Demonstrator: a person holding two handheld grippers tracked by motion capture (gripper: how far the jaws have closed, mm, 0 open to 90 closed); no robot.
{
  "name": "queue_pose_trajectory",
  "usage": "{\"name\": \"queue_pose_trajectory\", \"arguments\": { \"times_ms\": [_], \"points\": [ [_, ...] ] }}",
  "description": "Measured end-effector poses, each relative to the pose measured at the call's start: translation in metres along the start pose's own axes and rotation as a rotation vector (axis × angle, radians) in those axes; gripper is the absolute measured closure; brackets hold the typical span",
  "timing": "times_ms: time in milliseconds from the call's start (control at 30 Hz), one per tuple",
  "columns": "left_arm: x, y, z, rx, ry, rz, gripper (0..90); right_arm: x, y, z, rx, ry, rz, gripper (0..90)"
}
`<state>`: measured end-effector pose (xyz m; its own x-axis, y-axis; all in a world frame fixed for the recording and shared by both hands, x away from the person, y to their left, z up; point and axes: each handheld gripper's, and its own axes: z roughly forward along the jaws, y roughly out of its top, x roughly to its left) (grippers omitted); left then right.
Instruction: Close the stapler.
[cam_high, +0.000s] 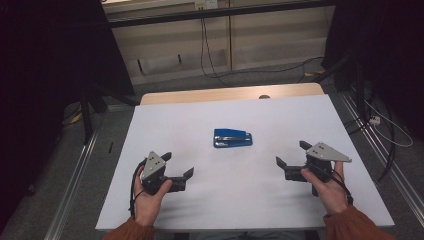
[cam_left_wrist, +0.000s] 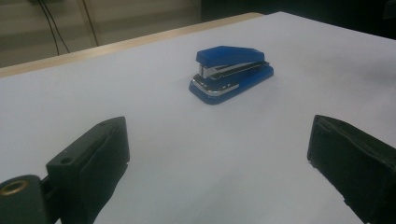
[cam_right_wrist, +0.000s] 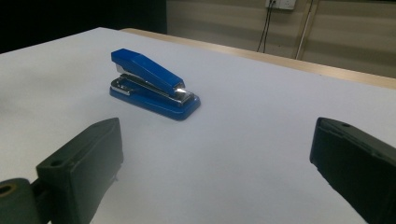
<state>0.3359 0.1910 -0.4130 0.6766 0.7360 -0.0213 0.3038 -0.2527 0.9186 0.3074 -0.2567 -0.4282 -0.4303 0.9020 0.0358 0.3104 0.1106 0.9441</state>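
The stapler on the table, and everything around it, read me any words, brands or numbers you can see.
No readable text anywhere.
Blue stapler: no brand or number legible on its top or base.
Left tongs and right tongs: plain, unmarked.
White table: blank.

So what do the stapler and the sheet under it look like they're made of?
The stapler: blue body and base look like smooth moulded plastic, slightly glossy; the strip between them shines silver with a bright glint, so likely chromed metal. The white table cover: matte, flat and even, with no sheen; it could be paper or a thin plastic sheet. It lies over a tabletop whose far edge looks like light wood.
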Motion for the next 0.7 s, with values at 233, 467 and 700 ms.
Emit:
{"name": "queue_pose_trajectory", "arguments": {
  "times_ms": [233, 467, 700],
  "points": [
    [0.005, -0.004, -0.014, -0.021, 0.022, -0.027, 5.7, -0.005, -0.005, -0.015, -0.022, -0.043, 0.012, 2.5],
    [0.007, -0.011, -0.027, -0.028, 0.06, -0.042, 5.1, -0.011, -0.012, -0.029, -0.026, -0.084, 0.041, 2.1],
    [0.005, -0.014, -0.034, -0.036, 0.08, -0.05, 4.7, -0.012, -0.019, -0.041, -0.032, -0.1, 0.047, 2.1]
  ]
}}
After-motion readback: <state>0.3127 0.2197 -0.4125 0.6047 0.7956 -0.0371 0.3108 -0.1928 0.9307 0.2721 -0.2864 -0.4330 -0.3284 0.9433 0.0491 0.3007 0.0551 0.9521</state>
